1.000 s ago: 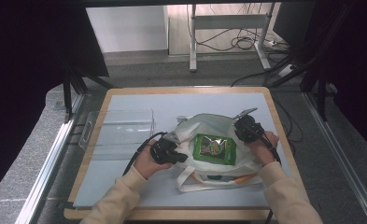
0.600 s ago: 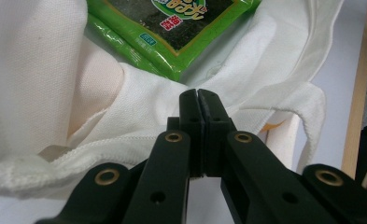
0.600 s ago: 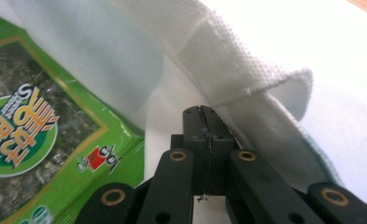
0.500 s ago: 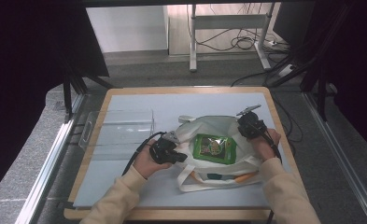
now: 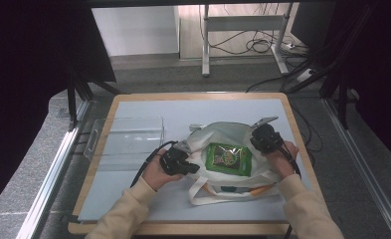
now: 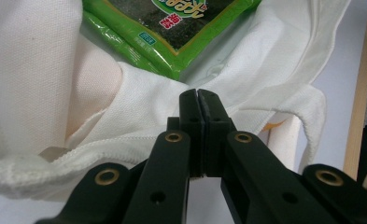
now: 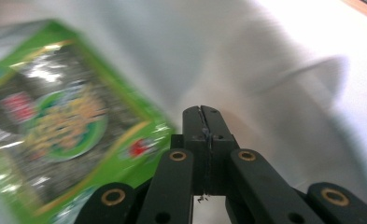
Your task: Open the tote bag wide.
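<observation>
- The left claw [image 6: 200, 95] is closed, and its tips pinch the rim of the white cloth bag [image 5: 223, 137].
- The right claw [image 7: 202, 112] is closed too, right at the bag's other side. I cannot tell if cloth is caught between its tips.
- The green snack pack [image 5: 228, 158] lies flat in the bag's open mouth, between the two claws and just past the left claw's tips.
- The pack is nearly square. Its slightly longer side seems to run from one claw across to the other, a bit tilted.
- The bag's mouth faces up, and the bag lies flat on the surface [image 5: 148, 107].
- The thin cloth could slip out of a claw, because the tips hold only a small edge.
- Then the mouth would fall shut over the pack.
- If one claw pulls harder, the pack may slide out.
</observation>
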